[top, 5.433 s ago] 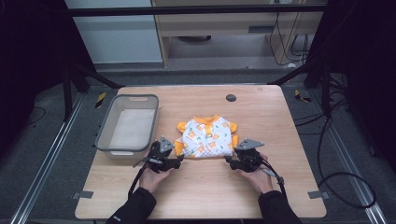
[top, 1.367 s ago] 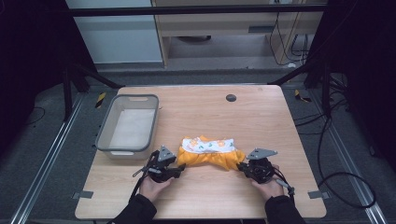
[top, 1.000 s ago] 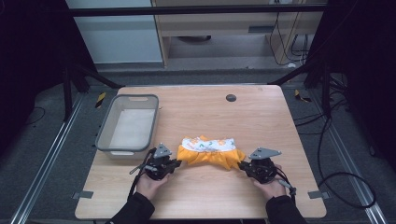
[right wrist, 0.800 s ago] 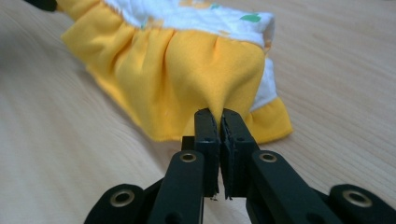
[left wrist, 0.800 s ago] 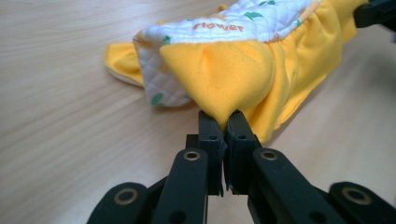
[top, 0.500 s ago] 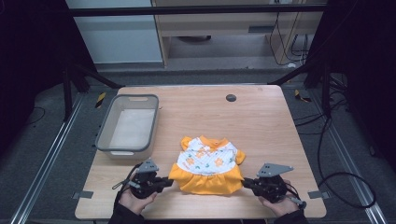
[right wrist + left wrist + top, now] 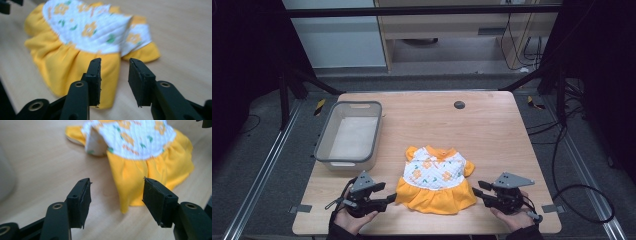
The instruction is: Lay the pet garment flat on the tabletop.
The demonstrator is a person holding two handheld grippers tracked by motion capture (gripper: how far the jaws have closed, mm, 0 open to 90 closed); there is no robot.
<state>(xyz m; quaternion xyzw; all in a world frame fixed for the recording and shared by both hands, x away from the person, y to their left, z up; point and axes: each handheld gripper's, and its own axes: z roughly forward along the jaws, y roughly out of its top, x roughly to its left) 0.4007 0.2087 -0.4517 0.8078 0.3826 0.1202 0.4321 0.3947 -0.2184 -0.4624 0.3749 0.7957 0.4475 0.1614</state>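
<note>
Found the dress (image 7: 435, 180) spread flat near the front edge of the tabletop (image 7: 492, 130), roughly midway between its left and right edges. Noted the collar pointing at the far edge and the orange skirt hem facing the front edge, so the long axis ran far to front and the hem ran left to right.

Saw the left tool (image 7: 388, 198) at the front-left corner of the skirt, aimed rightward along the hem. Read its jaws, in the left gripper view, as parted wide and empty, with bare wood between them and the hem corner just ahead, near but apart from the tips.

Saw the right tool (image 7: 476, 192) at the front-right corner of the skirt, aimed leftward at the cloth. Read its jaws, in the right gripper view, as parted more narrowly and also empty, with the skirt's side edge lying just beyond the gap and the white flowered bodice farther off. Could not tell there whether a jaw brushed the fabric.

Judged the dress to lie squarely between the two tools, each about equally near its own hem corner, so any fresh pinch would likely call for a short push inward from either side along the hem line.

Placed the grey bin (image 7: 324, 145) toward the left edge, beyond the left tool and beside the dress, apart from it.
</note>
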